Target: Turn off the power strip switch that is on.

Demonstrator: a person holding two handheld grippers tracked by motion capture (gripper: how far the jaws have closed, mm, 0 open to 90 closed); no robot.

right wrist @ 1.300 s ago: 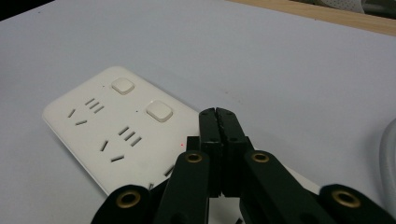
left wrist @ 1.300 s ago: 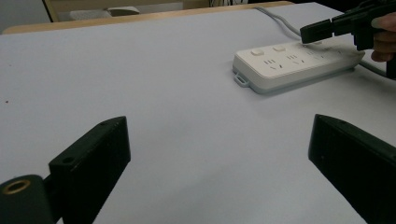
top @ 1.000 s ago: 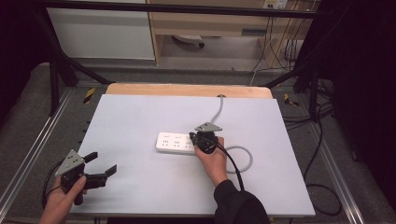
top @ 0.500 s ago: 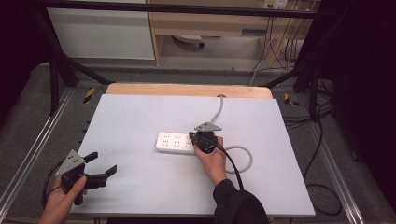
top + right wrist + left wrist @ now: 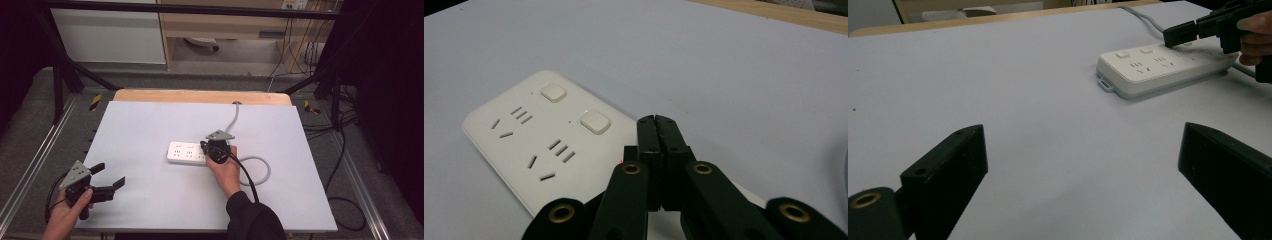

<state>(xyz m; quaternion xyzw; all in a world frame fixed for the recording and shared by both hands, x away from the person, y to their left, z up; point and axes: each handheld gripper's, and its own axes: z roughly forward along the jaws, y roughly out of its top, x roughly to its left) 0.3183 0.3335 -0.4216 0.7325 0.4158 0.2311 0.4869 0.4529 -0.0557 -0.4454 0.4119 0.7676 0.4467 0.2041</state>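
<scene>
The right gripper (image 5: 210,148) has its jaws pressed fully together with nothing between them, its tips down on the white plastic power strip (image 5: 186,152) by a square switch button (image 5: 595,121). The strip lies near the middle of the pale grey worktop (image 5: 150,120), its grey cable (image 5: 234,117) running back. The left gripper (image 5: 111,176), jaws spread wide and empty, sits well apart at the near left edge.

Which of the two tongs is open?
The left tongs, near the table's front left corner, gape wide and empty. The right tongs are shut, tips together over the power strip.
</scene>
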